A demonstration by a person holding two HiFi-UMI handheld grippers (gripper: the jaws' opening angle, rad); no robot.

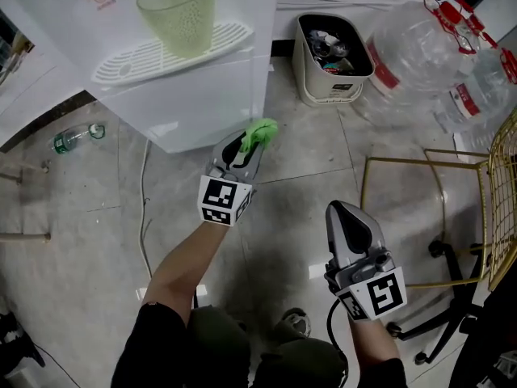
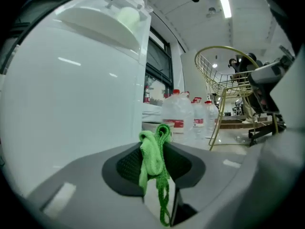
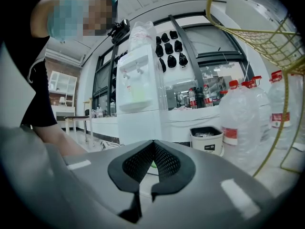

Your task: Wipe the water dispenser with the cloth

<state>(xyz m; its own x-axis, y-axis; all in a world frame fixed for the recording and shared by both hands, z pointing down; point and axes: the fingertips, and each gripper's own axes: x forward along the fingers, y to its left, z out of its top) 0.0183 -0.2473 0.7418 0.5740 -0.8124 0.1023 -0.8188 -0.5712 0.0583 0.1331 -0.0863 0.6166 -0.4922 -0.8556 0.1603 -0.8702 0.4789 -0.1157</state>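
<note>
A bright green cloth [image 1: 260, 132], bunched into a narrow folded strip with a loose looped end hanging down, is pinched between the closed jaws of the left gripper [image 1: 250, 146]. It sits just beside the lower front corner of the white water dispenser [image 1: 190, 87]; whether it touches cannot be told. The right gripper [image 1: 339, 210] is held lower in the head view, well apart from the dispenser, its jaws shut together on nothing.

Grey tiled floor [image 1: 307, 156] lies open between the dispenser and a gold wire chair [image 1: 440, 158] at the right. A white bin [image 1: 305, 59] and large clear water jugs [image 1: 416, 51] stand beyond that gap. A pale cable [image 1: 145, 217] runs along the floor left of the left arm.

Only the head view shows the pale green cup [image 1: 178, 13] on the drip tray. The left gripper view shows the dispenser's plain white side [image 2: 71, 109] filling its left half. The right gripper view alone shows the dispenser upright and whole [image 3: 139, 104], taps included.
</note>
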